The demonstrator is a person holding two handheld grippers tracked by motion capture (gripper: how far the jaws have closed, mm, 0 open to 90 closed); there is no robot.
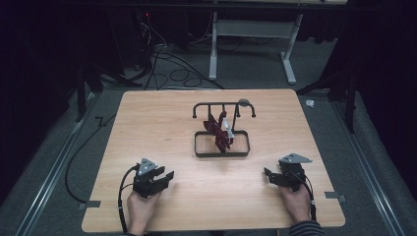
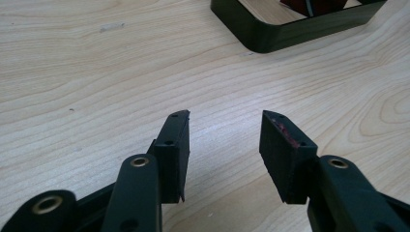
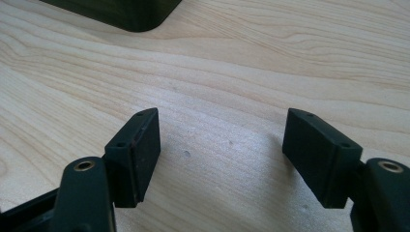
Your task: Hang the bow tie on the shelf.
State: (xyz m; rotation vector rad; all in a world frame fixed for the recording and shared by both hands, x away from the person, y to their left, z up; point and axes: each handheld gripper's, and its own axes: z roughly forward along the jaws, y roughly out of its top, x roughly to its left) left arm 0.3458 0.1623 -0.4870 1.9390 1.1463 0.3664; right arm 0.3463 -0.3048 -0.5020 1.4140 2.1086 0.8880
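1. The left gripper (image 1: pixel 166 178) has its jaws spread well apart with nothing between them but bare wood; in the left gripper view (image 2: pixel 225 126) one inner pad carries a few reddish specks.
2. The right gripper (image 1: pixel 269 174) is spread wider still, gripping nothing, its jaws just over the table in the right gripper view (image 3: pixel 222 124).
3. Each gripper sits in a hand at the near edge: the left hand (image 1: pixel 141 209) near left, the right hand (image 1: pixel 296 200) near right, well apart from each other.
4. The wooden table (image 1: pixel 147 128) is bare around both grippers.
5. Farther off, in the middle of the table, stands a dark metal rack (image 1: pixel 222 142) with a rectangular base frame and a hooked bar above; dark red pieces (image 1: pixel 217 130) hang or lean within it, exactly how I cannot tell.
6. A corner of that frame shows at the far edge of each gripper view, clear of the jaws.
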